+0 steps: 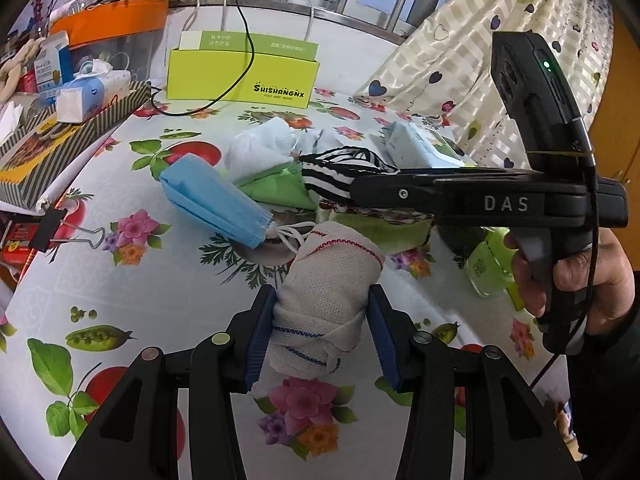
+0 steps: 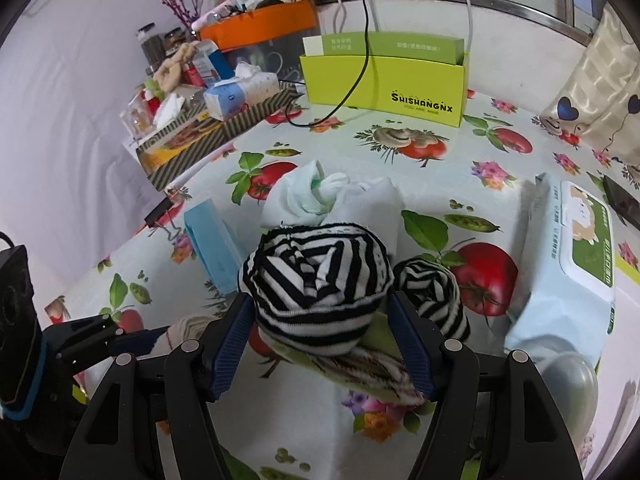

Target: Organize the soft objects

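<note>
Left tool (image 1: 320,332) around cloth roll (image 1: 328,296)

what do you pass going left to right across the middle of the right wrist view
blue face mask → big striped sock bundle → small striped roll → wet wipes pack

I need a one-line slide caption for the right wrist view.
Right gripper straddles a rolled black-and-white striped cloth on the fruit-print tablecloth.
</note>
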The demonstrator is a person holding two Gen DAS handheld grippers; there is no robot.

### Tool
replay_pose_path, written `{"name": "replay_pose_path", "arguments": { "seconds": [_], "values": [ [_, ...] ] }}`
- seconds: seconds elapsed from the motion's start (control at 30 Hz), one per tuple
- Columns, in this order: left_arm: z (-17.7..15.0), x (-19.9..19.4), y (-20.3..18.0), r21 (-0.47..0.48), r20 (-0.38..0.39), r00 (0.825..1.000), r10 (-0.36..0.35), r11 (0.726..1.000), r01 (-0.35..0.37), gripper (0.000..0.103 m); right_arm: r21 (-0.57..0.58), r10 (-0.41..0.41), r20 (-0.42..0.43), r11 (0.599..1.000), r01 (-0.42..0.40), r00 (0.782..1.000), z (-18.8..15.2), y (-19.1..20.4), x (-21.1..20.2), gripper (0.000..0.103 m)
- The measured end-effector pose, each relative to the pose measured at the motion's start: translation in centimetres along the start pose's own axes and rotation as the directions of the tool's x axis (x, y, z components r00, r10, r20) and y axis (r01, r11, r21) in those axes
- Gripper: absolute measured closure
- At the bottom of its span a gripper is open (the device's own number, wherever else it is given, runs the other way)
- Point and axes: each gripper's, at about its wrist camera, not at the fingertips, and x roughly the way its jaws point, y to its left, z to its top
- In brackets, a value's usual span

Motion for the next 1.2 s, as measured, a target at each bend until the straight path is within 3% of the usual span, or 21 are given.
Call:
{"name": "replay_pose_path", "arguments": {
  "seconds": [0.13, 0.27, 0.37, 1.2],
  "values": [
    [0.1, 0.1, 0.0, 0.002, -0.001, 1.0, -0.004, 1.0, 0.004, 0.056, -0.024, 0.008, 0.011, 1.0, -0.008, 1.0, 0.2, 0.5, 0.1, 0.036],
    [0.1, 0.1, -0.1, 0.0, -0.001, 1.0, -0.005, 1.0, 0.005, 0.056, -0.063, -0.008, 0.017, 0.998, 0.009, 1.0, 0.2, 1.1, 0.1, 0.081],
    [0.1, 0.1, -0.1, -0.004, 0.0, 1.0, -0.006, 1.0, 0.006, 0.055, -0.071, -0.012, 0.037, 0.997, 0.015, 0.999, 0.1, 1.3, -0.4, 0.088],
    [1.4, -3.3, -3.9, -0.008, 0.071, 0.997, 0.011, 1.0, -0.011, 0.056, -0.027, 0.024, 0.205, 0.999, -0.019, 0.978, -4.3, 1.0, -10.5, 0.089]
  ]
}}
